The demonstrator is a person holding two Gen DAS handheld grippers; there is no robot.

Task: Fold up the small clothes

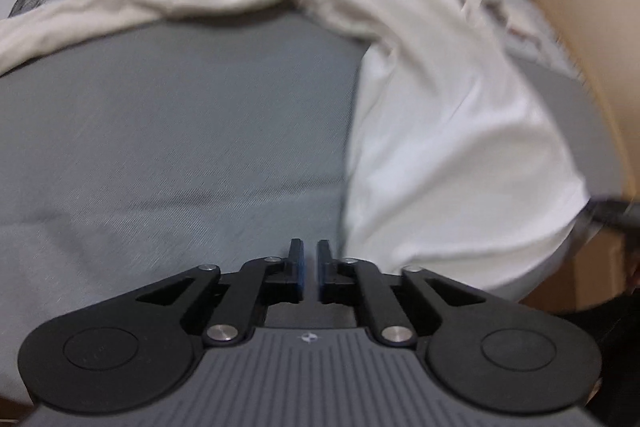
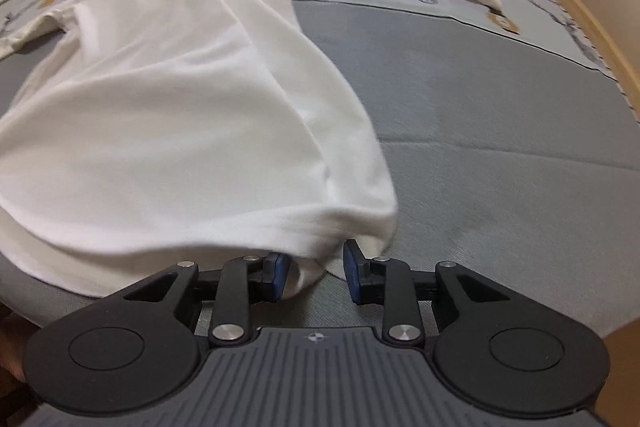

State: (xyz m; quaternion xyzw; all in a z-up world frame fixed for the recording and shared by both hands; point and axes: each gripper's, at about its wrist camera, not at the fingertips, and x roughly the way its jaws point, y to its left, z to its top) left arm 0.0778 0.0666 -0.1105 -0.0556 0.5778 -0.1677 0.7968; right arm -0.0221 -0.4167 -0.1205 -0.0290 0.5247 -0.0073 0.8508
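Left tool (image 1: 310,267) pressed together, empty; right tool (image 2: 314,277) pinching shirt (image 2: 168,99) hem (right view only).

Ahead of the matt black plastic fingers (image 2: 276,277) lies a soft white knit shirt (image 2: 168,115); under them a grey, finely ribbed woven bed cover (image 1: 180,131), matt.
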